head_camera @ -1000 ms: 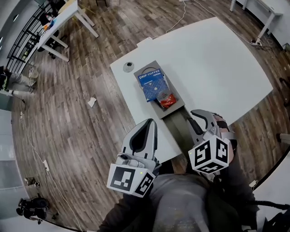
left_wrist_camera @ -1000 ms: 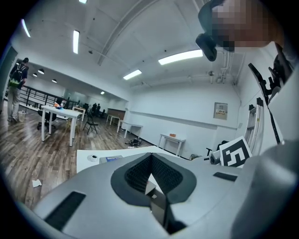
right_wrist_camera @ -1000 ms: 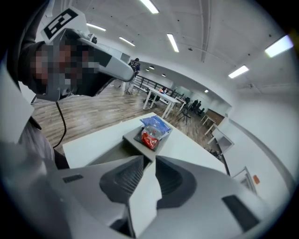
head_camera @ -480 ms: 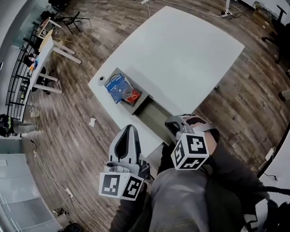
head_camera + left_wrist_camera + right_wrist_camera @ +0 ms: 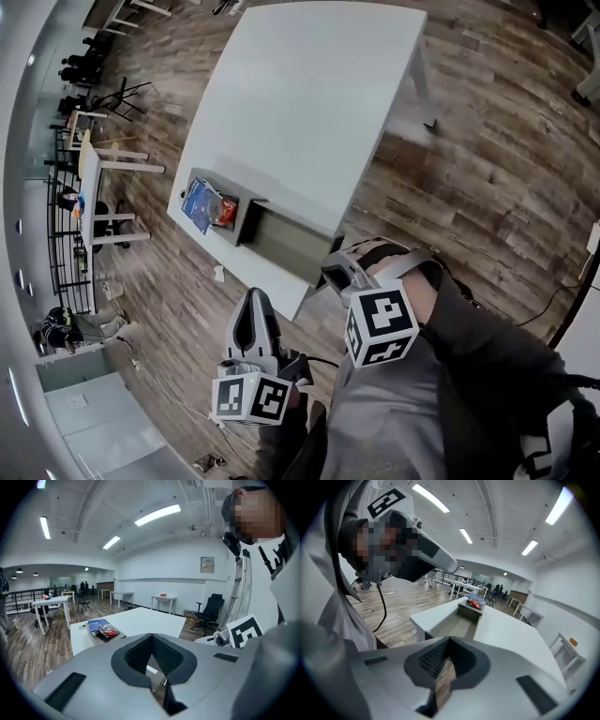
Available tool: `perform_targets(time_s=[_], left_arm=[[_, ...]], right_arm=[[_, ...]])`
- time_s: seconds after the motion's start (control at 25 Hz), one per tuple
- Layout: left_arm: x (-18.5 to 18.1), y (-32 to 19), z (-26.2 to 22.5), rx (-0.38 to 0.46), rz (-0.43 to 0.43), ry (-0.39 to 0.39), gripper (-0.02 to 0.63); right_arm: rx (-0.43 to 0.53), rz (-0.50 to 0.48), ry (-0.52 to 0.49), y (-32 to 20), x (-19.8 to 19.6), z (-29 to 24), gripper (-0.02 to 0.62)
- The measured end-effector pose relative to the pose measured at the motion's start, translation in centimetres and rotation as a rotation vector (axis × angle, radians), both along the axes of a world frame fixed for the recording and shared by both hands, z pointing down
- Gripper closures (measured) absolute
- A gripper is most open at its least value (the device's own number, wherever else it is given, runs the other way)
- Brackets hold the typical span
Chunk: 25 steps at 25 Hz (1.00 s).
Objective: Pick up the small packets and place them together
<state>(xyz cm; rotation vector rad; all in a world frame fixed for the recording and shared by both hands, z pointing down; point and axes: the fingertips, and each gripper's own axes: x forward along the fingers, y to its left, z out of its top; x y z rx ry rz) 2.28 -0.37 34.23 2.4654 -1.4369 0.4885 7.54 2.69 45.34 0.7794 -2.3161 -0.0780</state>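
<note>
A blue packet [image 5: 200, 202] and a red packet [image 5: 225, 214] lie at the far end of a long grey tray [image 5: 281, 246] on the white table [image 5: 309, 94]. Both grippers hang off the table's near corner, over the wood floor and well short of the tray. My right gripper [image 5: 330, 272] is shut on a small flat brown packet [image 5: 444, 681], which shows between its jaws in the right gripper view. My left gripper [image 5: 254, 298] has its tips together with nothing clearly between them. In the left gripper view the blue packet [image 5: 97, 625] and red packet [image 5: 108, 631] sit far ahead.
The tray's near part [image 5: 459, 623] is a bare trough. A small round thing [image 5: 185, 195] lies by the tray's far end. Other tables and chairs [image 5: 89, 178] stand across the room. An office chair [image 5: 209, 611] is past the table.
Both grippers have drawn back from the tray and off the table's edge. The head view has swung, so the table and tray now sit farther away and turned.
</note>
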Motion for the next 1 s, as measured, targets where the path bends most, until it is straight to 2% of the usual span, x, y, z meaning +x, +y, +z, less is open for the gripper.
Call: perform_targets(time_s=[0.2, 0.32, 0.52, 0.64, 0.72, 0.8, 0.88, 1.0], left_arm=[[2.6, 0.8, -1.0, 0.033, 0.040, 0.020, 0.603], [3.0, 1.3, -2.0, 0.051, 0.037, 0.055, 0.603], [2.8, 1.0, -6.4, 0.167, 0.045, 0.110, 0.603], [2.2, 0.0, -9.7, 0.264, 0.036, 0.138, 0.603], [1.6, -0.7, -12.2, 0.342, 0.020, 0.145, 0.603], [1.4, -1.0, -14.4, 0.411, -0.004, 0.140, 0.603], [1.5, -0.7, -15.2, 0.438, -0.033, 0.144, 0.603], [1.5, -0.2, -13.2, 0.408, -0.059, 0.154, 0.603]], right_arm=[[0.026, 0.024, 0.013, 0.5, 1.9, -0.7, 0.589], [0.089, 0.053, -0.021, -0.1, 2.6, -3.1, 0.588], [0.299, 0.128, -0.240, -2.6, 2.9, -12.4, 0.589], [0.378, 0.129, -0.436, -3.7, 2.1, -18.1, 0.589], [0.362, 0.142, -0.632, -4.2, 1.6, -21.8, 0.589], [0.285, 0.155, -0.770, -4.1, 1.5, -24.2, 0.589], [0.238, 0.123, -0.804, -3.4, 1.4, -24.9, 0.589], [0.186, 0.089, -0.808, -2.7, 0.5, -23.4, 0.589]])
